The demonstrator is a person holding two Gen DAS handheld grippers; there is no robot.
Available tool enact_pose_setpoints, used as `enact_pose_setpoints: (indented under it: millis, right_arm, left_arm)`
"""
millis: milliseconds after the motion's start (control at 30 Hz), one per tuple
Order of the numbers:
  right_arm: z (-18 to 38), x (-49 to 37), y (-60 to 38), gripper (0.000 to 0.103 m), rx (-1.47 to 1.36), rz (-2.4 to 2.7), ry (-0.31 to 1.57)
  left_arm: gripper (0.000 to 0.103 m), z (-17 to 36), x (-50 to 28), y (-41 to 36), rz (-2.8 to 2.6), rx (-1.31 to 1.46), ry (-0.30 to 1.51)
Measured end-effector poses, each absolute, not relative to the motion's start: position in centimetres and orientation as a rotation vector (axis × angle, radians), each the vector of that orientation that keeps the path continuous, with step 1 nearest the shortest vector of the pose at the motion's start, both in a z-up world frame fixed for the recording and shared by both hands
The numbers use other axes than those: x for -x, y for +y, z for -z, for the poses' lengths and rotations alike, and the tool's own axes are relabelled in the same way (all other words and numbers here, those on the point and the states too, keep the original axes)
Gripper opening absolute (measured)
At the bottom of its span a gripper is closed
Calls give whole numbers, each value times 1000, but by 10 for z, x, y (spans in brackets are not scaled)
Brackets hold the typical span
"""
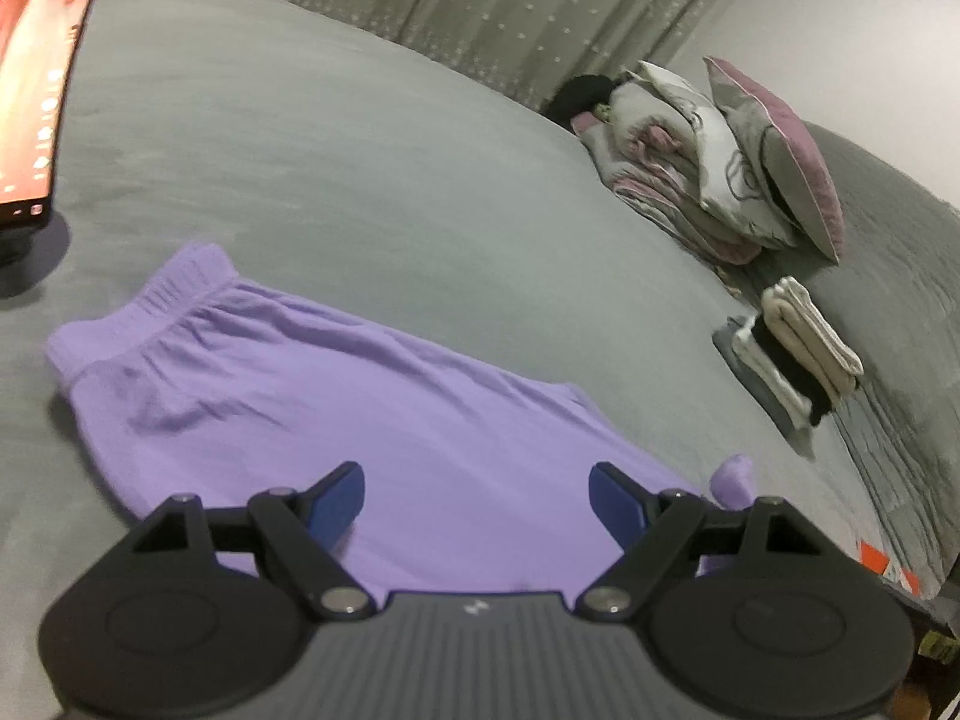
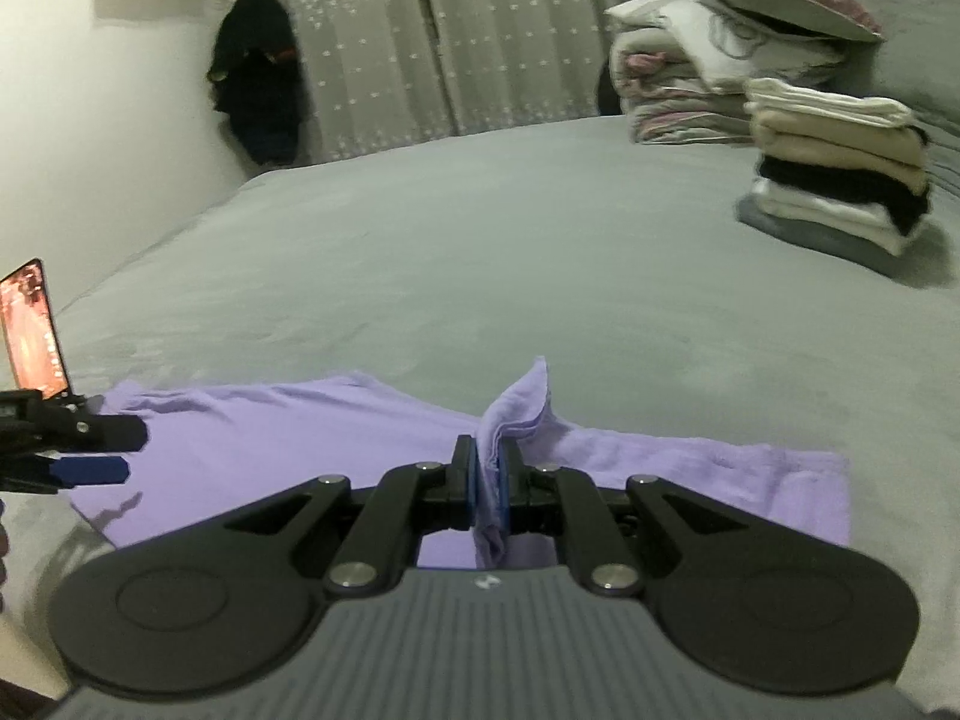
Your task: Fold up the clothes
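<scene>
1. The lilac shorts [image 1: 336, 396] lie flat near the bed's [image 1: 360, 150] front edge.
2. The left gripper [image 1: 477, 501] hovers over them, jaws spread and empty.
3. The right gripper [image 2: 489, 474] pinches a raised fold of the shorts.

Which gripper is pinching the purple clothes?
The right gripper: it's shut on a fold of the purple shorts. The left gripper hangs open above them.

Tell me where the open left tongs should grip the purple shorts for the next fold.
Probably the hem nearest the left tongs, coming in low from the near side. The shorts lie flat on the bed, so only an edge gives the pads purchase. The right tongs already pinch a raised fold of the near edge.
</scene>
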State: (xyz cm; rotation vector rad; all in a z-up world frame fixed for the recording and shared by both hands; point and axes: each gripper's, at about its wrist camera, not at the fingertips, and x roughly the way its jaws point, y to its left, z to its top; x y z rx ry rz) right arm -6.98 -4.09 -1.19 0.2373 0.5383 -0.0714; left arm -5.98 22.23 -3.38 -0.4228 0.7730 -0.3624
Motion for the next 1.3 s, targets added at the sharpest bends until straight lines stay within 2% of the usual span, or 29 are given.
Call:
enact_pose_setpoints:
  millis: [700, 1033, 1300]
  right_arm:
    - [0, 2, 57, 10, -226, -135, 556]
    - [-2, -22, 95, 10, -227, -187, 572]
    - [-5, -33, 127, 10, -227, -235, 577]
  left_arm:
    - [82, 34, 69, 299, 184, 549, 697]
    - [62, 38, 74, 338, 66, 631, 679]
    - [57, 38, 75, 351, 30, 670, 665]
